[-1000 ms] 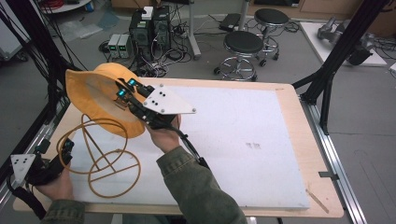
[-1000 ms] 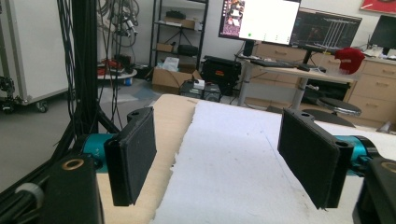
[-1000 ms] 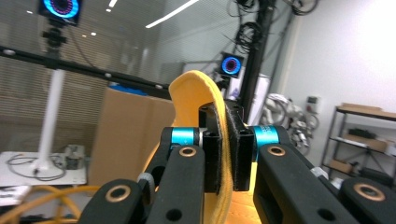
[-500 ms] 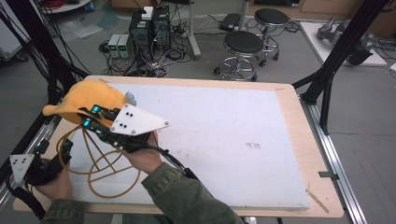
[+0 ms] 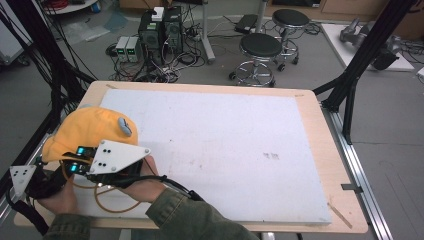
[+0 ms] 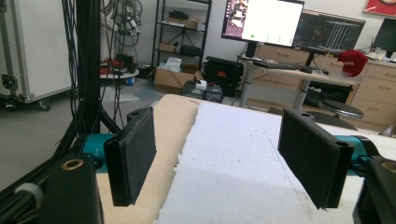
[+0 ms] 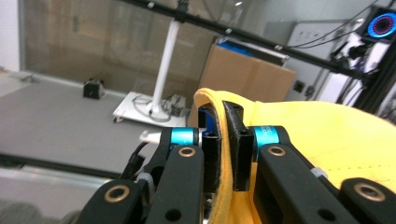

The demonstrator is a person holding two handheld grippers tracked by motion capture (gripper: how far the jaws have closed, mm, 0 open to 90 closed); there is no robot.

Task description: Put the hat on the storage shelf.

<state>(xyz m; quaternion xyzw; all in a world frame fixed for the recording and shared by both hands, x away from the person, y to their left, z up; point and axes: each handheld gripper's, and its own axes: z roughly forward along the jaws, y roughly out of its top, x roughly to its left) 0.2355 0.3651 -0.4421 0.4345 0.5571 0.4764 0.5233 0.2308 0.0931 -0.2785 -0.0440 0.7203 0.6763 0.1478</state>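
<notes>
Right tongs [image 7: 225, 144] are clamped on the edge of a yellow cap [image 5: 87, 131], the cloth pinched flat between the two black jaws in the right gripper view. That grip on the rim lets the cap hang open below the hand, which I judge suits lowering it over something. In the high view the cap sits at the near left corner of the tabletop [image 5: 210, 90], over a stand of orange wire [image 5: 107, 205] whose round base loop lies on the white sheet [image 5: 225, 145]. Whether the cap already rests on the top of the stand is hard to tell, since the cap and the hand hide it.

The right hand [image 5: 142, 185] reaches across the body to the left, forearm angled in from the bottom edge, with the grey plate of its tongs facing up. The left hand [image 5: 57, 200] stays low at the near left edge, beside the wire base. Left tongs [image 6: 219, 158] are wide apart with nothing between them, pointing along the tabletop toward the far side, perhaps ready to steady the stand.
</notes>
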